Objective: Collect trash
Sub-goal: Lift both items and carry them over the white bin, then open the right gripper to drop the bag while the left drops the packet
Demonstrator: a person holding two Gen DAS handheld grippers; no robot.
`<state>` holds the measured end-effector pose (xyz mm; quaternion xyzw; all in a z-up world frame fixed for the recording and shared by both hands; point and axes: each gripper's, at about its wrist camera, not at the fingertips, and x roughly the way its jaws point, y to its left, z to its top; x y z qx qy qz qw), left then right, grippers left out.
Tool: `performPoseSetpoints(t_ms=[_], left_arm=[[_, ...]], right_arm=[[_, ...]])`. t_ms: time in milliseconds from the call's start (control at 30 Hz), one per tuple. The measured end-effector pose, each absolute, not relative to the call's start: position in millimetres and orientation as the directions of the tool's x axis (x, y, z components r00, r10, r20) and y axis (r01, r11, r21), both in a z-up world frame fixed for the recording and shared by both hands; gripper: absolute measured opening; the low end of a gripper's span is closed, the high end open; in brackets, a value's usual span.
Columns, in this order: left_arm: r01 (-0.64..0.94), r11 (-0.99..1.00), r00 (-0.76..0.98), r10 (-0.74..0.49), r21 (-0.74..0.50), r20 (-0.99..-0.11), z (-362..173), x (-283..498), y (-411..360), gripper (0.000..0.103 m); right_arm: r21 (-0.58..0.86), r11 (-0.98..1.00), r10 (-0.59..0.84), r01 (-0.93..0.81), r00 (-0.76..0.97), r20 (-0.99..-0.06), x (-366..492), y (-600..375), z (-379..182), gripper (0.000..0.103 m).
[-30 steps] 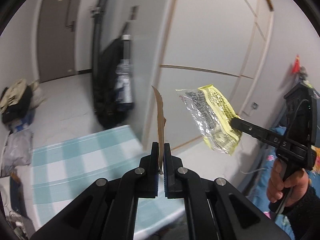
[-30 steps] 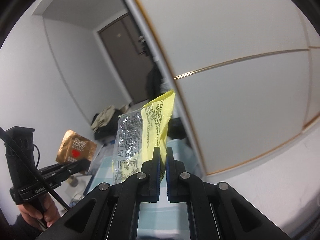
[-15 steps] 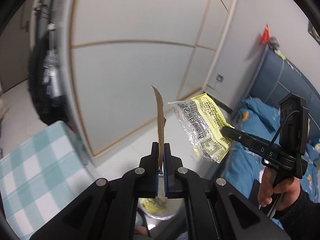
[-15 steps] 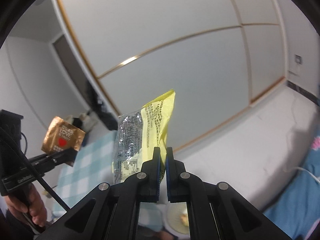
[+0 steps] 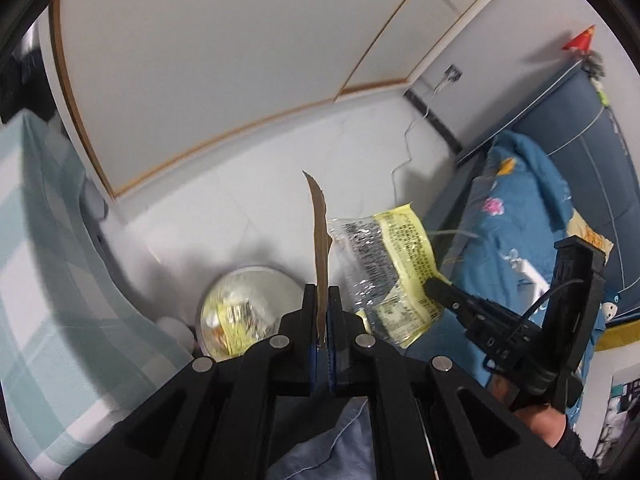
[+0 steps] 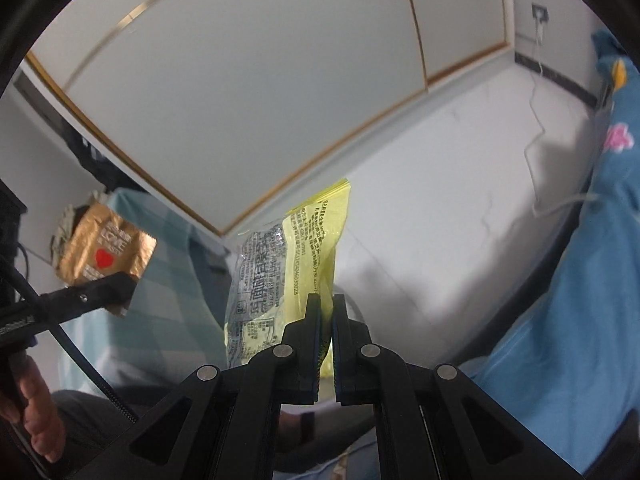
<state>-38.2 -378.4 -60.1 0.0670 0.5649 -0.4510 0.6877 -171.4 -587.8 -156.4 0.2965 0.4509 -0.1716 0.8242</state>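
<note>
My left gripper [image 5: 323, 312] is shut on a gold-brown wrapper [image 5: 320, 236], seen edge-on in the left wrist view and face-on with a red heart in the right wrist view [image 6: 105, 248]. My right gripper [image 6: 326, 320] is shut on a yellow and clear plastic wrapper [image 6: 296, 264], which also shows in the left wrist view [image 5: 388, 272]. Both are held in the air above a white trash bin [image 5: 244, 312] on the floor, which holds yellow wrappers. The bin lies below and left of my left gripper.
A table with a teal checked cloth [image 5: 44, 264] stands at the left. A bed with blue bedding [image 5: 532, 216] is at the right. White wardrobe doors [image 5: 224, 64] and the white floor [image 5: 248, 176] lie ahead. A white cable [image 5: 404, 160] trails on the floor.
Both grippers have swung right and tilted down, away from the table. The floor and the white bin have come into view below them. Both wrappers stay gripped.
</note>
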Motion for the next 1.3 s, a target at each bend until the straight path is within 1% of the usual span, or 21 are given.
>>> performPoseSetpoints(t_ms=[67,200,300,433,533,567,633,700,767,867,967,1067,1167,1300], left_arm=[[0.700,0.588,-0.047,-0.527,-0.404,-0.848,-67,-40,-383,0.000],[0.666,0.614,-0.082,-0.505,-0.425,-0.859,-82,-37,-381,0.000],[0.661,0.626,-0.086,-0.485,-0.414,-0.870,-88,-33,-387,0.000],[0.656,0.640,-0.108,-0.446,-0.400,-0.889,-101,-31,-396,0.000],[0.667,0.638,-0.118,-0.419,-0.385,-0.900,-107,-33,-402,0.000],[0.669,0.638,-0.120,-0.413,-0.381,-0.903,-108,-33,-402,0.000],[0.660,0.644,-0.135,-0.405,-0.386,-0.904,-112,-30,-402,0.000],[0.649,0.652,-0.150,-0.394,-0.391,-0.907,-117,-27,-404,0.000],[0.639,0.658,-0.164,-0.388,-0.397,-0.907,-121,-24,-403,0.000],[0.625,0.666,-0.188,-0.377,-0.406,-0.907,-127,-23,-404,0.000],[0.610,0.670,-0.224,-0.365,-0.422,-0.904,-134,-24,-405,0.000],[0.621,0.667,-0.250,-0.330,-0.412,-0.910,-140,-30,-410,0.000],[0.614,0.671,-0.274,-0.314,-0.416,-0.909,-146,-33,-412,0.000],[0.575,0.690,-0.291,-0.331,-0.441,-0.898,-149,-27,-407,0.000]], right_arm=[[0.315,0.763,-0.006,0.564,0.494,-0.869,-171,-587,-173,0.004],[0.294,0.766,0.038,0.572,0.417,-0.908,-154,-581,-207,0.006],[0.293,0.769,0.075,0.567,0.376,-0.923,-146,-575,-227,0.007],[0.291,0.773,0.092,0.565,0.353,-0.931,-142,-571,-237,0.010],[0.308,0.773,0.108,0.555,0.363,-0.926,-141,-573,-235,0.021],[0.310,0.774,0.106,0.551,0.370,-0.923,-142,-574,-233,0.026],[0.317,0.776,0.106,0.545,0.383,-0.918,-144,-574,-229,0.029],[0.322,0.772,0.102,0.548,0.394,-0.914,-147,-574,-224,0.036],[0.336,0.762,0.096,0.554,0.416,-0.904,-153,-575,-218,0.039],[0.341,0.753,0.081,0.562,0.435,-0.897,-159,-575,-213,0.047],[0.353,0.745,0.074,0.566,0.455,-0.887,-165,-577,-205,0.049],[0.369,0.727,0.068,0.579,0.474,-0.878,-171,-581,-198,0.055],[0.378,0.714,0.064,0.589,0.482,-0.874,-176,-583,-194,0.058],[0.385,0.707,0.066,0.594,0.487,-0.871,-176,-583,-193,0.059]])
